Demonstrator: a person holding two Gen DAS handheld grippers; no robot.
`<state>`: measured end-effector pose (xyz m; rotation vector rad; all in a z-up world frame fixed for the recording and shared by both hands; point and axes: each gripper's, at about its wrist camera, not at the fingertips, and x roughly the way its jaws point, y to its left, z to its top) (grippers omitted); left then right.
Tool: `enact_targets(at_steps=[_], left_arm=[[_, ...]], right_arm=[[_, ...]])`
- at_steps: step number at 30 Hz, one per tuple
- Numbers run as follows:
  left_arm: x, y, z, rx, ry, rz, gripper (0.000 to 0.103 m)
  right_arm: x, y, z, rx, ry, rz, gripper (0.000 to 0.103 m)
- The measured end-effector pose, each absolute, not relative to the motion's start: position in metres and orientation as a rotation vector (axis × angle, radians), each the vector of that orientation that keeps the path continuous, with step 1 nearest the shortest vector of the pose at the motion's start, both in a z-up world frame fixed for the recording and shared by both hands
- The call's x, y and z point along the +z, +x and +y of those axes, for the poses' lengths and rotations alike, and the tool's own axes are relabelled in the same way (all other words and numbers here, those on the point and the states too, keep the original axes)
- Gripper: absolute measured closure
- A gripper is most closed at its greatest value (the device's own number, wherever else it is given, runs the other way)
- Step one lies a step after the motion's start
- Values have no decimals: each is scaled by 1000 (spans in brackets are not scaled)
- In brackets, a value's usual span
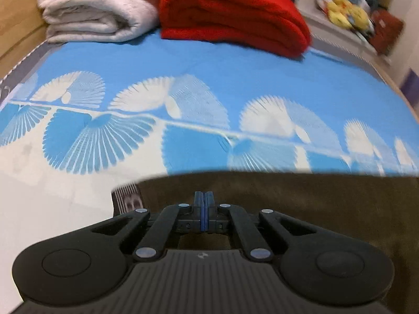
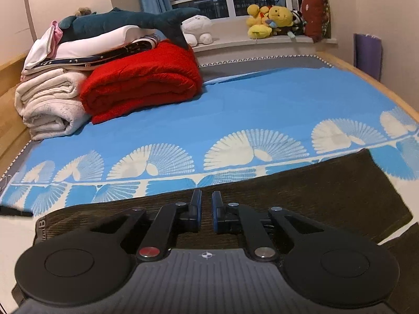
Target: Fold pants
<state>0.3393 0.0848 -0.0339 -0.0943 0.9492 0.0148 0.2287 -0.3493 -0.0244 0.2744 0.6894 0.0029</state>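
Note:
Dark brown corduroy pants lie flat on the bed's blue and white patterned sheet, folded edge toward the far side. They also fill the lower right of the left wrist view, with a label tab at their left corner. My left gripper is shut over the pants; whether cloth is pinched between its pads is hidden. My right gripper is open with a small gap, low over the pants' middle, empty.
A folded red blanket and a folded cream blanket sit at the bed's far left, with pillows and a plush shark on top. Plush toys line the windowsill. Wooden bed frame runs along the right.

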Motion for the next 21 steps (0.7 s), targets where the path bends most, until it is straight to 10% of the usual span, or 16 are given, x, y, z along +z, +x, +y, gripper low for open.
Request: enact_targets(at_steps=[7, 12, 14, 19, 21], left_arm=[[-95, 381, 98, 22, -75, 993, 93], [-106, 401, 82, -41, 11, 924, 33], [-115, 409, 77, -47, 49, 917, 26], [-147, 426, 78, -30, 70, 983, 24], [-151, 427, 80, -60, 60, 991, 40]], right_arm=[[-36, 234, -361, -5, 251, 771, 93], [-67, 245, -351, 40, 189, 991, 82], [-72, 246, -344, 83, 184, 1022, 82], [-74, 246, -335, 118, 141, 1021, 82], [-77, 247, -336, 115, 144, 1028, 82]])
